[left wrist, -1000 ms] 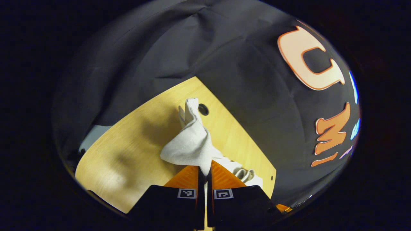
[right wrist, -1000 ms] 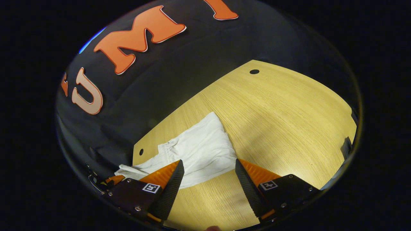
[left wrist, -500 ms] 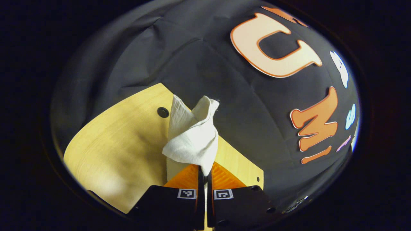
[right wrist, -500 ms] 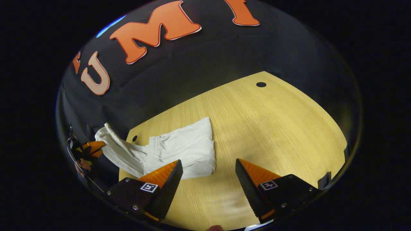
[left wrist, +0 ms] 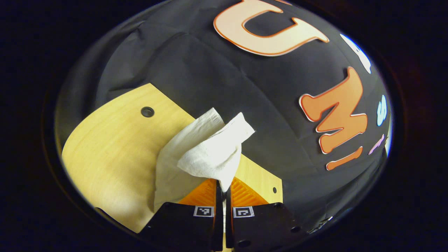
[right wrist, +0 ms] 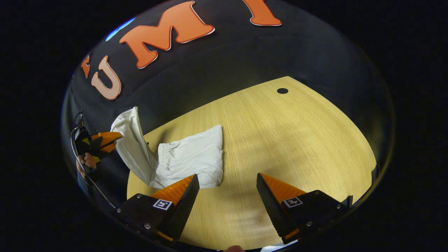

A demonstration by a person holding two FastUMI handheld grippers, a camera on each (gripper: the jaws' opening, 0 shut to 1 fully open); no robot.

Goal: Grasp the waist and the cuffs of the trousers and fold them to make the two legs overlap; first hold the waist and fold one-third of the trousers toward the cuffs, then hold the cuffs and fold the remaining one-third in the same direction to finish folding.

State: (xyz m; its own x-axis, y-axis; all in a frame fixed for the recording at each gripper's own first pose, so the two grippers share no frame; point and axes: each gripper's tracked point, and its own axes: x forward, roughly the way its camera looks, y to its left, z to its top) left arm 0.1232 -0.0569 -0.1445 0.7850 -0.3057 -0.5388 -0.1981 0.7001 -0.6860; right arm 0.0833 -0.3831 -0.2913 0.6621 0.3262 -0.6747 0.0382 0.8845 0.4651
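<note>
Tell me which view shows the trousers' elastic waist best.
The right gripper view: the gathered waistband lies on the table, unobstructed, beside the folded part. In the left gripper view the trousers show as a raised bunch of cloth pinched in the left gripper, with no waistband visible.

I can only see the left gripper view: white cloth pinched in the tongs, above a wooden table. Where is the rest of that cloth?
Observer: In the right gripper view, the rest of the trousers lies flat on the table, with the gathered waistband showing.
Operator: Is the other pair of tongs holding it too?
Observer: No. The right tongs are open over bare wood near the trousers' edge, gripping nothing.
Operator: How does my end join that pile?
Observer: One strip of cloth rises steeply from the pile's side up to the left tongs, seen against the dark wall.
</note>
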